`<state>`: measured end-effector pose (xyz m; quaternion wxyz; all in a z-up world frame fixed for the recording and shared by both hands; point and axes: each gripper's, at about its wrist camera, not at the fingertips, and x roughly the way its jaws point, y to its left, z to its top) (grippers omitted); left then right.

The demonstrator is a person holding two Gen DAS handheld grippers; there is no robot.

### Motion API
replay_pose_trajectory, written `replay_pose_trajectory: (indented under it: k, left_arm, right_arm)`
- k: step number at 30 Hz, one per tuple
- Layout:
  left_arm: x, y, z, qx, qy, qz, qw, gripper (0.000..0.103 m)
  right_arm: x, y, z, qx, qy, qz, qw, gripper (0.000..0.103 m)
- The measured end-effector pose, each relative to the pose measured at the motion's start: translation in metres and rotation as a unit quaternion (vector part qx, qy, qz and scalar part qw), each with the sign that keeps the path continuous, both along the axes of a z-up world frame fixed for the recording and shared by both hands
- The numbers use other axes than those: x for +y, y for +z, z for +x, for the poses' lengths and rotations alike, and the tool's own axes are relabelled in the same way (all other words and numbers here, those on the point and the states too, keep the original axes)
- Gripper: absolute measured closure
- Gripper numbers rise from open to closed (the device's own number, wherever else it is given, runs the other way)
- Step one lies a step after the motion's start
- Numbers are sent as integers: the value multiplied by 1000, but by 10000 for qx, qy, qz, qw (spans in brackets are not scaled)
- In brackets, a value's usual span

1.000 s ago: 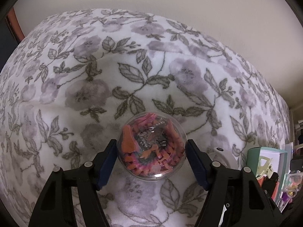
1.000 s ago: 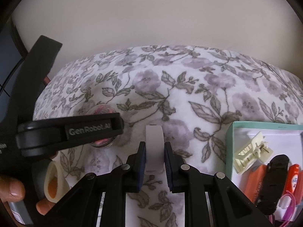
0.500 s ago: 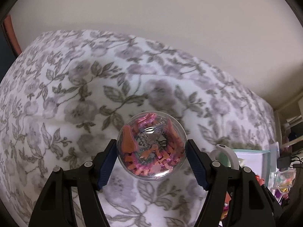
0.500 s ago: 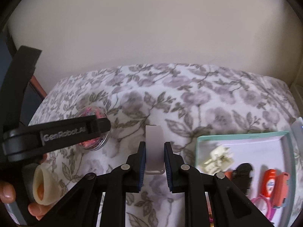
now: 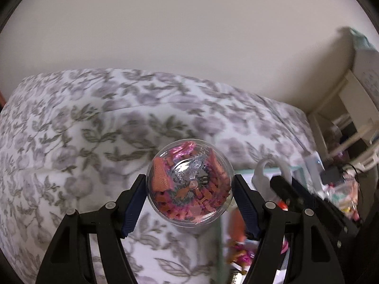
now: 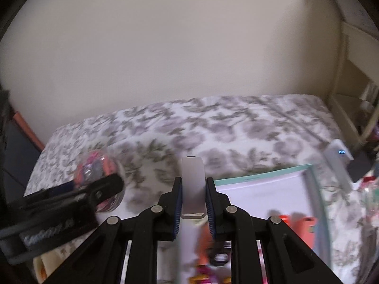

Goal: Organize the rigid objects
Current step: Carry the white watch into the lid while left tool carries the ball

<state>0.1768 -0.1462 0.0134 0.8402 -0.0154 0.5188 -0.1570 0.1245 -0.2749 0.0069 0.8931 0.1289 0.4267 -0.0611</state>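
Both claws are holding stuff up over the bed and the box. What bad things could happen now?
1. The left gripper pinches the round clear ball full of pink and orange pieces only at its sides. A smooth ball could slip out and roll across the flowery blanket.
2. The right gripper holds the white ring above the teal box. The two grippers are close, so they might bump.

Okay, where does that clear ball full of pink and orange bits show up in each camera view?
Left wrist: the clear ball is at centre, between the left gripper jaws.
Right wrist: it is at left, partly behind the left gripper.
Shared landmark: the floral blanket.
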Motion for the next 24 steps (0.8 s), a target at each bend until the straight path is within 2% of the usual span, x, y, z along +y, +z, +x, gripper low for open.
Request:
replay_pose_trajectory:
  k: [4, 9, 14, 24]
  left_arm:
    - [-22, 4, -9, -43, -280, -34, 9996, 30]
    - [-41, 4, -16, -23, -483, -21, 9988, 30]
    - [-62, 2, -26, 2, -783, 40, 9969, 30]
    - [-110, -23, -49, 252, -1349, 418, 9897, 29]
  right_arm:
    - [-30, 3, -8, 26, -287, 117, 9995, 83]
    - [-62, 5, -18, 173, -681, -32, 9975, 83]
    - [-91, 1, -27, 352, -1032, 144, 9939, 83]
    - [-112, -10, -36, 526, -1255, 179, 9905, 83]
